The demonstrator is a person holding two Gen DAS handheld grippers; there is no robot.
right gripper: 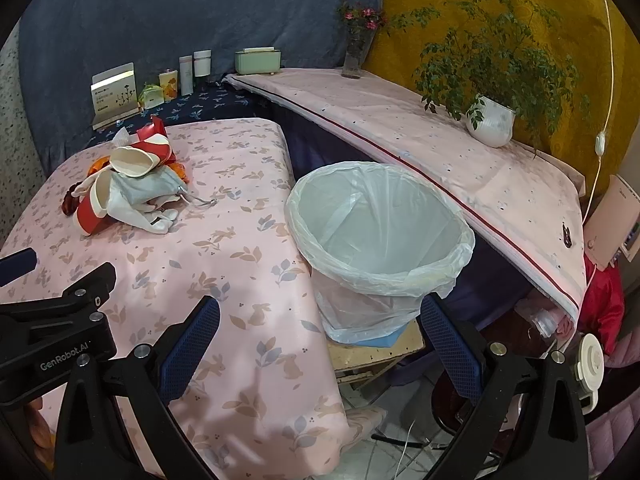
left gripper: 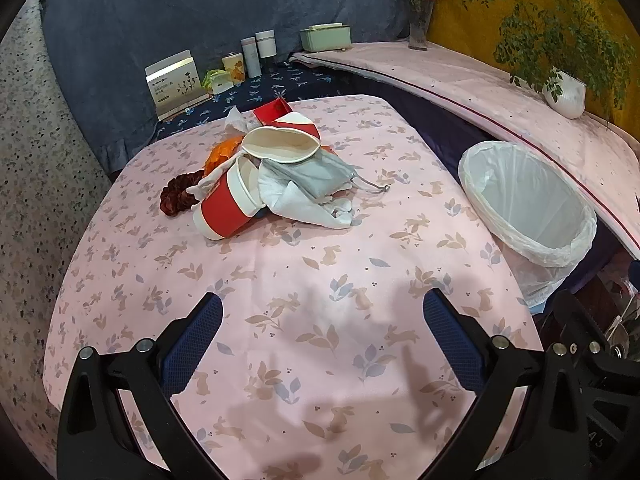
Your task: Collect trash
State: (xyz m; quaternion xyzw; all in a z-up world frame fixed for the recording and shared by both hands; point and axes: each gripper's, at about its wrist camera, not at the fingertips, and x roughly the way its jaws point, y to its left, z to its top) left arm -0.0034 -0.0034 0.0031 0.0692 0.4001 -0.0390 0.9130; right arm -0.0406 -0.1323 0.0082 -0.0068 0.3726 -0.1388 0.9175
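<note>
A table (left gripper: 320, 280) is seen draped in a pink cloth (right gripper: 240, 240) printed with rabbits and leaves. Near its far end a trash heap is piled: a red cup (left gripper: 226, 204) is lying on its side, a crushed white cup (left gripper: 280, 142) is stacked above it, a grey mask (left gripper: 316, 178) and white tissue (left gripper: 304, 204) are spread beside them, a dark red scrunchie (left gripper: 178, 196) is tucked at the left. Behind, on a navy cloth (left gripper: 260, 88), a card box (left gripper: 176, 80) and small jars (left gripper: 252, 54) are lined up. Along the right, a pink shelf (right gripper: 440, 152) is carrying a plant pot (right gripper: 490, 126), a vase (right gripper: 356, 54) and a green box (right gripper: 258, 60).
</note>
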